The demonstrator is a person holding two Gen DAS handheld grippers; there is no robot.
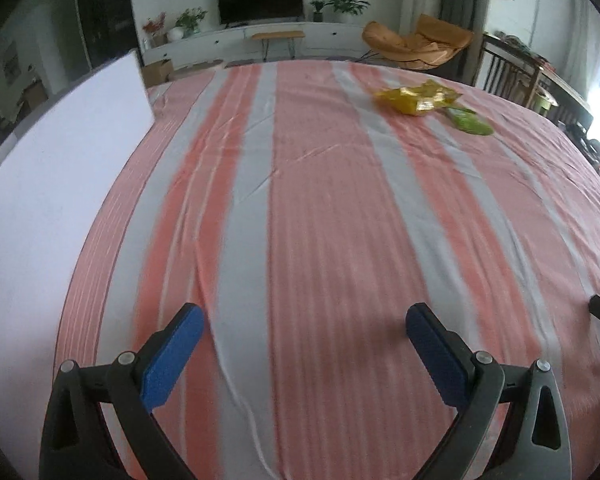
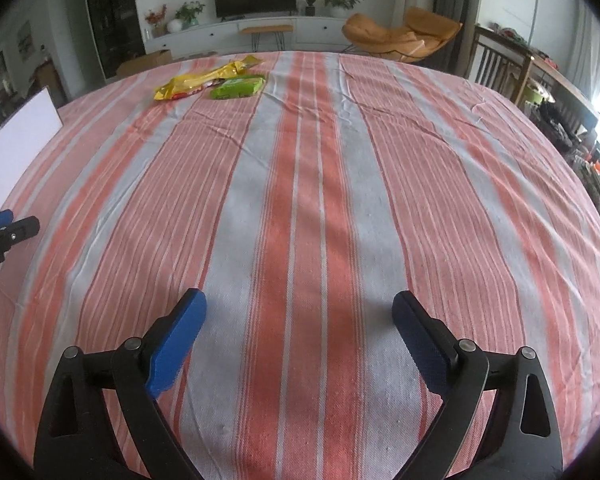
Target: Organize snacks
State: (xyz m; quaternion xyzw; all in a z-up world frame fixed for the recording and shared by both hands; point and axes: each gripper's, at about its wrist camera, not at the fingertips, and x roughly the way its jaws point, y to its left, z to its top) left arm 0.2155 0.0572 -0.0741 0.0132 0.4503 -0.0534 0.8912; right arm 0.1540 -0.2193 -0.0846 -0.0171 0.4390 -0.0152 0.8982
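A yellow snack bag (image 1: 418,98) and a green snack pack (image 1: 470,120) lie together at the far side of the striped tablecloth (image 1: 300,208). In the right wrist view the yellow bag (image 2: 204,80) sits left of the green pack (image 2: 238,87), far ahead and to the left. My left gripper (image 1: 304,316) is open and empty, low over the near cloth. My right gripper (image 2: 300,304) is open and empty, also over the near cloth. Both are far from the snacks. The left gripper's tip shows at the left edge of the right wrist view (image 2: 4,228).
A white box (image 1: 52,184) stands on the table's left side; it also shows in the right wrist view (image 2: 18,140). Beyond the table are an orange lounge chair (image 2: 400,38), a TV cabinet (image 2: 256,34) and wooden chairs (image 2: 496,64) at the right.
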